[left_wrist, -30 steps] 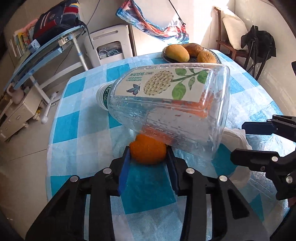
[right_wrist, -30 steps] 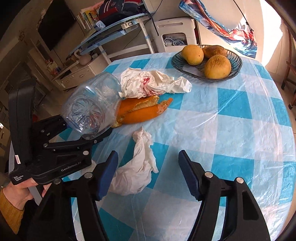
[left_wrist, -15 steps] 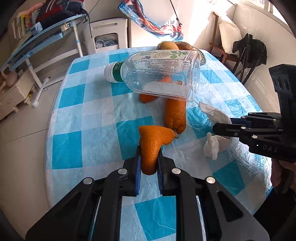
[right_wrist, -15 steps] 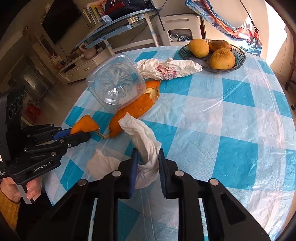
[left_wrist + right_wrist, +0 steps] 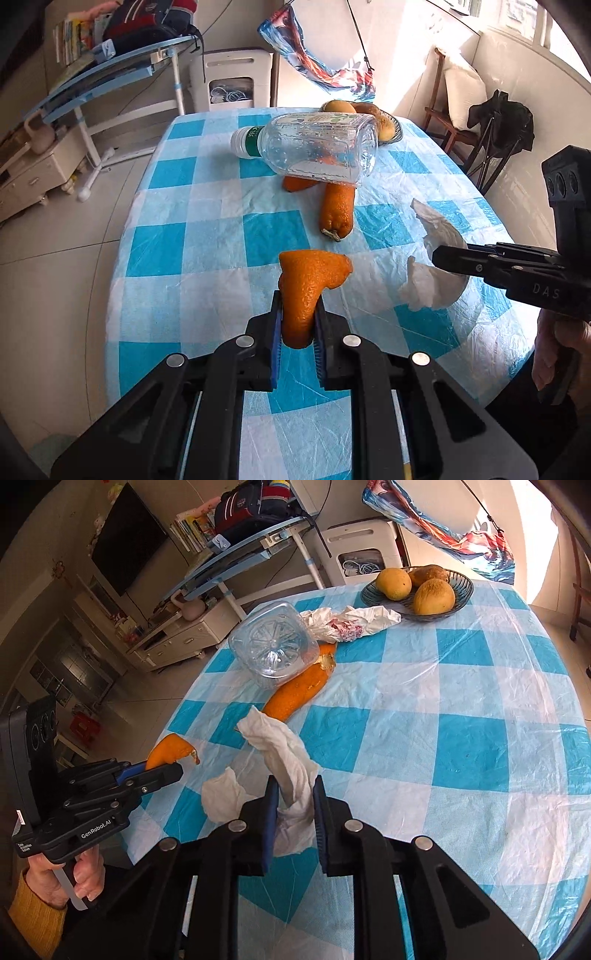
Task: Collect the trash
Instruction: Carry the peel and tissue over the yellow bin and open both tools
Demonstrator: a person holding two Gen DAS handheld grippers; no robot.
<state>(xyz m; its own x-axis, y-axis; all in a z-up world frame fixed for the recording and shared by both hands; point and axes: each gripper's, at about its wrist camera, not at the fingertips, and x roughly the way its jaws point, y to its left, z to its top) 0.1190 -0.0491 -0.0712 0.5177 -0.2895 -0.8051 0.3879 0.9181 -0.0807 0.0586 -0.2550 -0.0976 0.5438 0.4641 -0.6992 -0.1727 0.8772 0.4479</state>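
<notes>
My left gripper (image 5: pixel 298 317) is shut on a piece of orange peel (image 5: pixel 308 284), lifted off the blue-and-white checked tablecloth (image 5: pixel 207 236). In the right wrist view the same gripper (image 5: pixel 177 770) shows at the left with the peel (image 5: pixel 168 753) in it. My right gripper (image 5: pixel 294 794) is shut on a crumpled white tissue (image 5: pixel 286 753), held above the cloth. Farther back an empty clear plastic bottle (image 5: pixel 314 147) lies on its side over more orange peel (image 5: pixel 336 210). A second crumpled tissue with red marks (image 5: pixel 343 622) lies behind the bottle (image 5: pixel 273 646).
A dark wire basket (image 5: pixel 461 579) with several yellow-brown fruits stands at the table's far end. Another white tissue (image 5: pixel 221 797) lies near the front edge. A chair (image 5: pixel 458 122) with a dark bag stands right of the table, a tilted desk (image 5: pixel 107 77) on the left.
Both grippers closed: the left on the orange peel, the right on the white tissue. Both then pulled back from the bottle and lifted their loads off the cloth.
</notes>
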